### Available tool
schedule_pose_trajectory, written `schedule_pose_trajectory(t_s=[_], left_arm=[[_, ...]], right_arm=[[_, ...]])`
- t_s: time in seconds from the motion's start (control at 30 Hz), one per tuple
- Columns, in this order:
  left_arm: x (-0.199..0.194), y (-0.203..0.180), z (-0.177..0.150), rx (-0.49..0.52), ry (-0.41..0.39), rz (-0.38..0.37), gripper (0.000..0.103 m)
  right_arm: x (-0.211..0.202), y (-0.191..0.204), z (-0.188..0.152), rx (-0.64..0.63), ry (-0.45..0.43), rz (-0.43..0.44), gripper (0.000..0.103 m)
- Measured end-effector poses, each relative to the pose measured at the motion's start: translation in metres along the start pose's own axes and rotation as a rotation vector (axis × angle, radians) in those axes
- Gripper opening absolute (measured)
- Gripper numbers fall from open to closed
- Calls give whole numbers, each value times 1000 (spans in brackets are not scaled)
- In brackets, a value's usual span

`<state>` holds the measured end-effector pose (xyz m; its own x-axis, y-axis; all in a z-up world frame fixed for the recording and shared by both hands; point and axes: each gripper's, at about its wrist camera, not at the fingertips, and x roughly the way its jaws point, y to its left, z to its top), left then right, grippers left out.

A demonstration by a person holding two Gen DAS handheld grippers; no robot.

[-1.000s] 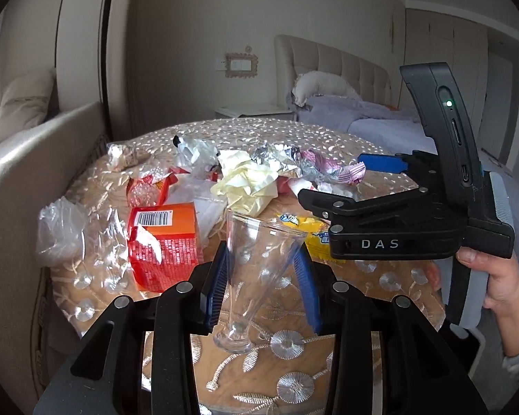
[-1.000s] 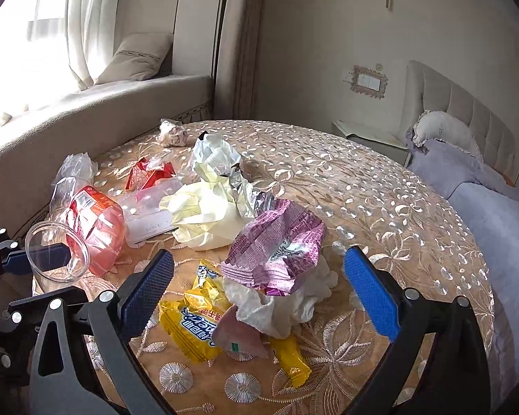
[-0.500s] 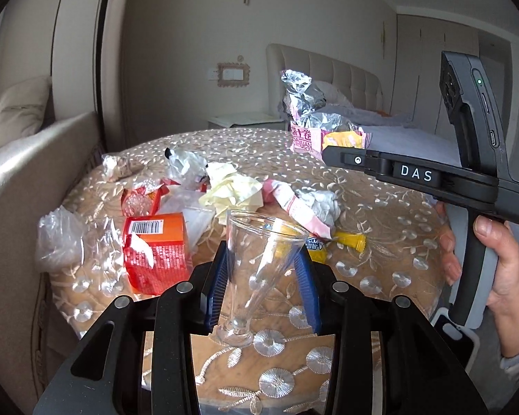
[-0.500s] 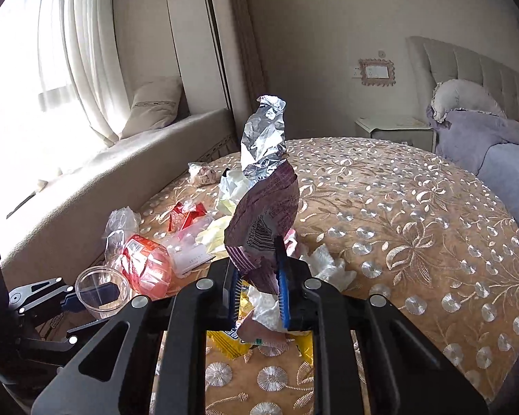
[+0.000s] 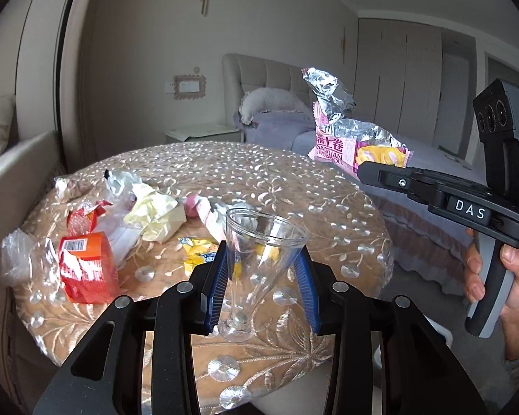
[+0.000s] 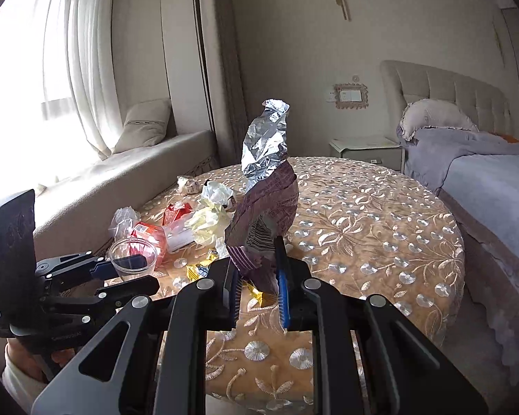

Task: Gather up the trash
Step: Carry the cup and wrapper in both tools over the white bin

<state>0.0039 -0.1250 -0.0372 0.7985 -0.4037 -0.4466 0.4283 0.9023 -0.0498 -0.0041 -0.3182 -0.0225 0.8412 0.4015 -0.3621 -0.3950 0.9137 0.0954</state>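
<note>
Right tongs (image 6: 257, 282) clamp the purple wrapper (image 6: 264, 221) upright, foil end topmost.

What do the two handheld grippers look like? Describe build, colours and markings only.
Both are black plastic frames with silver screw heads and blue ribbed pads. The right gripper bears white "DAS" lettering on its side, a grey pistol grip and an upright black camera block with a green light. The left gripper matches in build.

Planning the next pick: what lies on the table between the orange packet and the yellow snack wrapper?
In the left wrist view, a crumpled pale yellow paper and a white sheet lie between the orange packet and the yellow snack wrapper.
</note>
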Motion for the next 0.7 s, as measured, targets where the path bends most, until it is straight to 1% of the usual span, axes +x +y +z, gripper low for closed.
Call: schedule_pose_trajectory(t_s=[0.13, 0.3, 0.43, 0.53, 0.63, 0.7], left_arm=[[6, -31, -2, 31, 14, -59, 37], [13, -73, -6, 61, 24, -162, 37], [20, -111, -17, 101, 42, -249, 37], [26, -138, -29, 115, 72, -331, 37], [31, -164, -39, 114, 108, -434, 37], [37, -182, -45, 129, 127, -469, 37]], right_arm=[[-32, -7, -18, -7, 2, -40, 19], [-66, -14, -37, -12, -3, -104, 19], [-93, -26, -54, 13, 3, -158, 19], [-113, -34, -69, 23, 8, -207, 19], [-131, -43, -85, 31, 18, -253, 19], [-140, -50, -96, 47, 31, -276, 19]])
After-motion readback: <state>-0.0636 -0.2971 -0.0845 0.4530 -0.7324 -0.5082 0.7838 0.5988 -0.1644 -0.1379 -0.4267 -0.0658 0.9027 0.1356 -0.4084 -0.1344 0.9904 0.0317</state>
